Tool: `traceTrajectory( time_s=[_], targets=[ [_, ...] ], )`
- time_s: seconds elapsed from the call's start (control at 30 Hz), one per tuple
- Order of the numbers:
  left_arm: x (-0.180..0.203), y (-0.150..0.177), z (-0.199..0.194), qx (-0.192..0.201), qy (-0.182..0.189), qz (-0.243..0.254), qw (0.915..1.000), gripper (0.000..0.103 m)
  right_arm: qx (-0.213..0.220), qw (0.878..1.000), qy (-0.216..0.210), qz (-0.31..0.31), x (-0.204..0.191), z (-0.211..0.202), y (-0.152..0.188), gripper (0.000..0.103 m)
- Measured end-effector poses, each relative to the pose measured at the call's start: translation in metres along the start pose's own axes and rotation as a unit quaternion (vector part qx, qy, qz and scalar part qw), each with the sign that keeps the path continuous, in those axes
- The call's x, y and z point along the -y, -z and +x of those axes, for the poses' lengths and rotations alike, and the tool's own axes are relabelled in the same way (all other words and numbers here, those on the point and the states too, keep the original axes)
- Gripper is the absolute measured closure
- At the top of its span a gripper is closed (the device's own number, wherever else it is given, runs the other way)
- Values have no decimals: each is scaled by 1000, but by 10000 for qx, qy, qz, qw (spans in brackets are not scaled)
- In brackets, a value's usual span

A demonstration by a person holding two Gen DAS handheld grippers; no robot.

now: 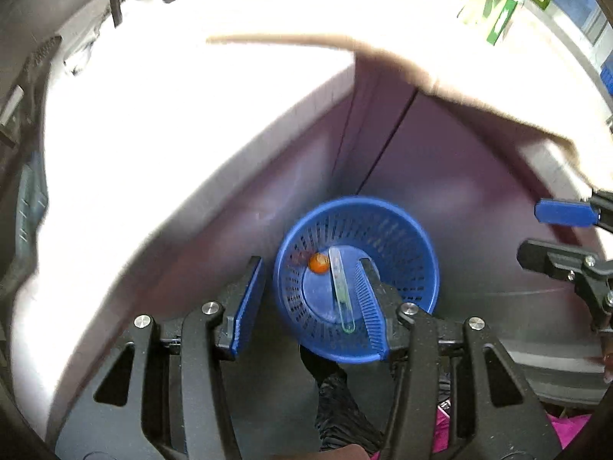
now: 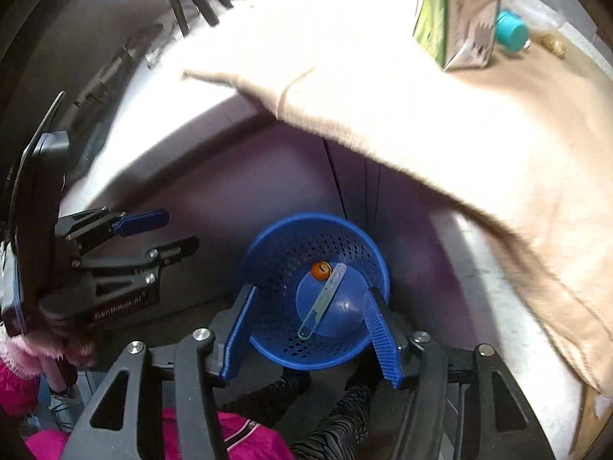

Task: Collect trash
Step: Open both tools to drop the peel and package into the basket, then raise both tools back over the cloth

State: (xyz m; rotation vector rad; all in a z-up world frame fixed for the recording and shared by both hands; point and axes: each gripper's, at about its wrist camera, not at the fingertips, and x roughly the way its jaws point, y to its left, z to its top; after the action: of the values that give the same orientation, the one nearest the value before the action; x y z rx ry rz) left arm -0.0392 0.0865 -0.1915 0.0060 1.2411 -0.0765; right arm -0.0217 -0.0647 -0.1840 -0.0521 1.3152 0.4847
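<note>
While the blue perforated basket [image 1: 356, 280] stands on the dark floor below the table edge, it already holds two pieces of trash: a small orange round thing [image 1: 319, 263] near the far side of its bottom and a clear plastic tube [image 1: 342, 291] lying across the middle, the two just beside each other. From the right wrist view the same orange piece [image 2: 321, 270] and tube [image 2: 323, 301] lie inside the basket [image 2: 314, 291], so this part of the collecting looks done. Above the basket hangs the left gripper [image 1: 310, 303], its blue pads apart with nothing between them but the view down into the basket; the right gripper [image 2: 306, 329] likewise stands parted and empty, framing the basket from overhead. Neither pair of tongs touches the basket or its contents. Further out, a beige cloth [image 2: 440, 122] covers the table and droops over its edge, and on it sit a crumpled carton [image 2: 459, 30] and a teal cap-like thing [image 2: 511, 36], near each other. These probably count as trash left to fetch, so I judge the task partway through.
</note>
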Motion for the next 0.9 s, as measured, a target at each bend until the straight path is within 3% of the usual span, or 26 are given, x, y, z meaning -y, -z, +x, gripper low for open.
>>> traceTrajectory(
  time_s=[0.1,0.23,0.5,0.6,0.9],
  targets=[
    [0,-14,-19,209,-3,14,9998,53,142,9999,-61,44,2,-15,2,41],
    [0,-36,-45,541,28,-9,9985,41,367,9993,-43,76,10,-40,0,36],
    [8,-91,-84,1162,158,-85,9931,40,944,9950,176,269,45,-96,-16,30],
    [11,-112,-96,1349,215,-87,9906,28,1141,9925,284,323,62,-112,-26,29],
    [45,-183,-109,1728,93,275,9845,27,1454,9875,516,315,104,-139,-57,24]
  ],
)
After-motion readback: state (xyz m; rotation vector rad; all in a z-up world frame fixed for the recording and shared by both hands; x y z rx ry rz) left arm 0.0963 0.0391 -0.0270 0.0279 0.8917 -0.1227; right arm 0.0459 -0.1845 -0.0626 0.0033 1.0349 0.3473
